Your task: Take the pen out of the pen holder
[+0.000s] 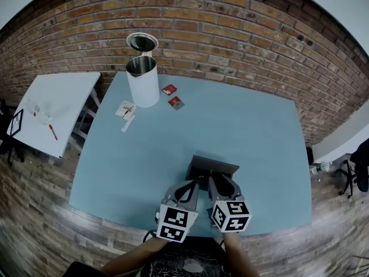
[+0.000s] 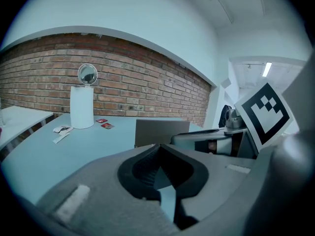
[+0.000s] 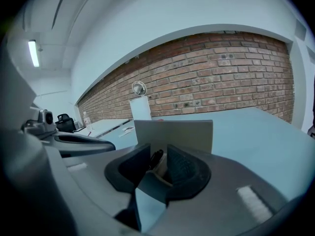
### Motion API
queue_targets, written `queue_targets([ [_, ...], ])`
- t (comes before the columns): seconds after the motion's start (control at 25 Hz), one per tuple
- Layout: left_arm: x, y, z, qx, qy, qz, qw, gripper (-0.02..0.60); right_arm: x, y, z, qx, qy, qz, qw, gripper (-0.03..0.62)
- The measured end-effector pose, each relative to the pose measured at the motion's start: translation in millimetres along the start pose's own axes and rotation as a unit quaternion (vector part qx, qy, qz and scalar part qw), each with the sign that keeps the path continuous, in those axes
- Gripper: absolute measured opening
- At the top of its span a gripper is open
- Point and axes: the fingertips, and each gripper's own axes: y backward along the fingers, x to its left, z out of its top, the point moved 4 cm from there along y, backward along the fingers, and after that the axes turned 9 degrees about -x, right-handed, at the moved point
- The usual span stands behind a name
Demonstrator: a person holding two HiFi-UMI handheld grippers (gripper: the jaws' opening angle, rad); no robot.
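Head view: a blue counter (image 1: 259, 143) runs up to a brick wall (image 1: 242, 27). The grey, box-shaped pen holder (image 1: 212, 167) stands near the counter's near edge, about midway along it. The left gripper (image 1: 189, 188) and the right gripper (image 1: 222, 183) lie side by side at the holder's near wall, each with its marker cube toward the person. The pen cannot be seen from here. Near the far left corner stands a white cylinder (image 1: 143, 82) with a round shiny disc (image 1: 142, 41) above it. Just beside it, toward the middle of the counter, lie two red packets (image 1: 172, 96). On its near side, by the left edge, lie paper scraps (image 1: 126, 111). A white side table (image 1: 55, 108) stands apart from the counter's left edge.

Left gripper view: the fingers (image 2: 142, 168) meet at their tips, with nothing between them. The pen holder's wall (image 2: 161, 132) rises just beyond the tips, and the right gripper's body lies close alongside.

Right gripper view: the fingers (image 3: 183, 168) stand wide apart. The dark pen (image 3: 155, 157) sits tilted between them, on the near side of the holder's wall (image 3: 189, 134). It is nearer the pad at the picture's left, and the pads do not clamp it. Whether its lower end rests on the counter cannot be told.
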Motion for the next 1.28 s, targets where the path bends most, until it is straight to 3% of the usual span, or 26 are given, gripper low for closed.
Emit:
queue_targets([
  [0.28, 5.5, -2.1, 0.8, 0.002, 0.001, 0.005, 1.0000, 0.005, -3.7, -10.3, -2.5, 0.027, -0.023, 0.000, 0.999, 0.111],
  [0.68, 9.5, 1.2, -0.1, 0.001, 0.002, 0.011, 0.9999, 0.005, -4.6, -16.2, -2.8, 0.037, -0.048, 0.015, 0.998, 0.072],
  [1.28, 2.4, 9.7, 0.8, -0.003, -0.003, 0.005, 1.0000, 0.005, 4.7, 2.7, 12.6, -0.013, -0.042, 0.029, 0.999, 0.061],
])
